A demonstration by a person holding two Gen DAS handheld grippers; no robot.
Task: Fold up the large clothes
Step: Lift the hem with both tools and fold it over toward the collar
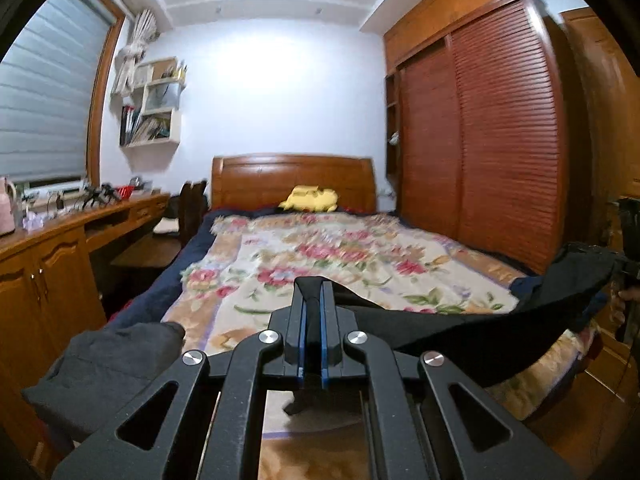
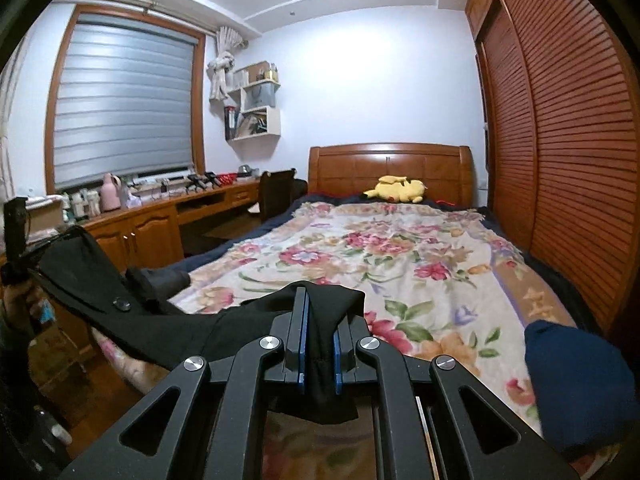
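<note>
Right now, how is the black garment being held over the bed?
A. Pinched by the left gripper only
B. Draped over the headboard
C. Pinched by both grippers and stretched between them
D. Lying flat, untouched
C: the left gripper and the right gripper each clamp black garment fabric, which spans between them above the floral blanket.

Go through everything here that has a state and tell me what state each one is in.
Left gripper: shut on black garment.
Right gripper: shut on black garment.
Black garment: held up, hanging between both grippers.
Window blind: lowered.
Wardrobe doors: closed.
Floral blanket: spread flat.
</note>
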